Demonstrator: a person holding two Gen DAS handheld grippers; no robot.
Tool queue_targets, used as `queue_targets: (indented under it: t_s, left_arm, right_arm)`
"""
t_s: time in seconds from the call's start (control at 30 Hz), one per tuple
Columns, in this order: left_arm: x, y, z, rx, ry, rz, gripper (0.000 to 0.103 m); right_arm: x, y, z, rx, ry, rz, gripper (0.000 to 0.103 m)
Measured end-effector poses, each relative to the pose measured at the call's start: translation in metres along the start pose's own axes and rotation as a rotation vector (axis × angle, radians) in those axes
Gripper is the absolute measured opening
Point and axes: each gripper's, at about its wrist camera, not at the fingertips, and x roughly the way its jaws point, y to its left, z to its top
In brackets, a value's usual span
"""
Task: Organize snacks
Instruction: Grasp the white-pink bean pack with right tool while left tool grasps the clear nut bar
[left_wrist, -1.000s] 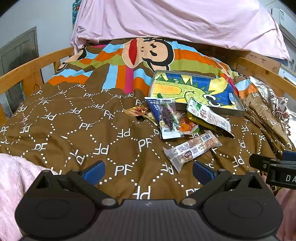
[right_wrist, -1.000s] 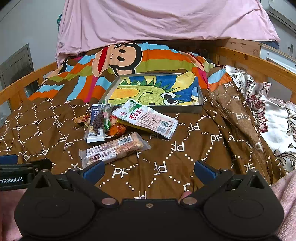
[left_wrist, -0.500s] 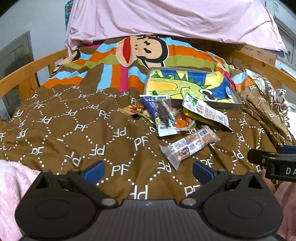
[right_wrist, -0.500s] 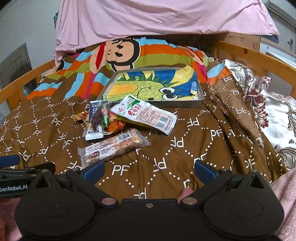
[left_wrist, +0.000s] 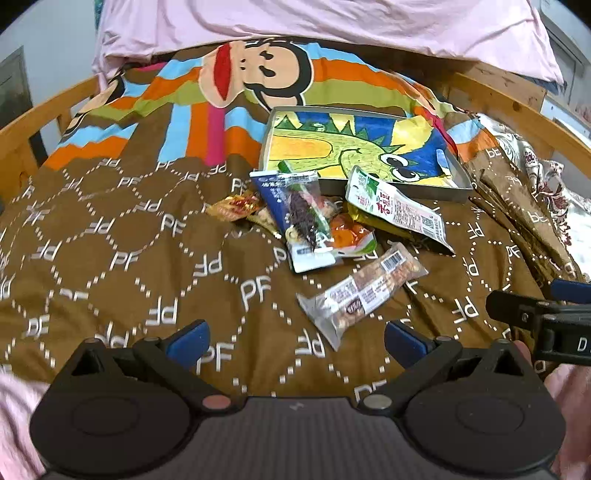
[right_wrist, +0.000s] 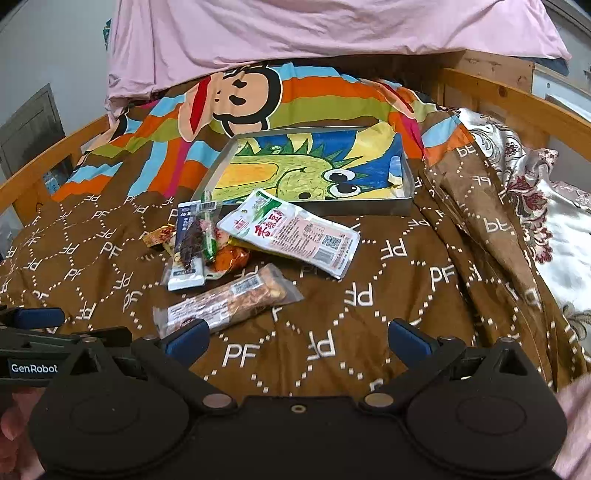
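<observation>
**Q:** What's nearest you?

**A:** My left gripper (left_wrist: 295, 341) and right gripper (right_wrist: 297, 339), both spread wide and empty, above the brown quilt (left_wrist: 122, 254).

**Q:** And beyond?

**A:** I see a nut bar (right_wrist: 229, 301) first, then a snack pile (right_wrist: 195, 240) and white packet (right_wrist: 291, 232). Farthest is the dinosaur tray (right_wrist: 400, 206).

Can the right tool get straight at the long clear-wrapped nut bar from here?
Probably yes: the right tool is open, and the long clear-wrapped nut bar lies uncovered on the brown quilt just ahead, slightly left.
</observation>
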Motion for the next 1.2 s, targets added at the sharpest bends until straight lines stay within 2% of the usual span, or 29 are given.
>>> queue_targets:
  t_s: [0.07, 0.17, 0.27, 0.53, 0.63, 0.77, 0.97, 1.07, 1.2]
  left_arm:
    - [0.005, -0.002, 0.007, 0.024, 0.009, -0.004, 0.102]
    - [0.012, -0.004, 0.02, 0.077, 0.016, -0.026, 0.102]
    - [0.015, -0.003, 0.037, 0.132, -0.018, -0.072, 0.102]
    - [0.038, -0.01, 0.064, 0.305, -0.085, -0.15, 0.102]
    - [0.045, -0.013, 0.065, 0.327, -0.091, -0.23, 0.103]
    - [0.057, -0.023, 0.064, 0.371, -0.073, -0.308, 0.103]
    - [0.081, -0.033, 0.053, 0.425, -0.001, -0.282, 0.103]
    - [0.088, -0.031, 0.05, 0.406, 0.031, -0.271, 0.103]
    - [0.098, -0.03, 0.048, 0.398, 0.055, -0.244, 0.103]
  right_arm:
    - [0.002, -0.003, 0.006, 0.004, -0.016, 0.004, 0.102]
    - [0.001, -0.008, 0.017, -0.02, -0.094, -0.003, 0.102]
    - [0.003, -0.015, 0.029, -0.042, -0.16, -0.009, 0.102]
    - [0.039, -0.033, 0.061, -0.088, -0.176, -0.004, 0.102]
    - [0.061, -0.043, 0.071, -0.096, -0.148, 0.008, 0.102]
    - [0.086, -0.05, 0.086, -0.14, -0.117, 0.079, 0.102]
    - [0.114, -0.041, 0.099, -0.271, -0.07, 0.204, 0.102]
    - [0.126, -0.032, 0.097, -0.359, -0.007, 0.226, 0.102]
    - [0.136, -0.025, 0.09, -0.458, 0.021, 0.22, 0.102]
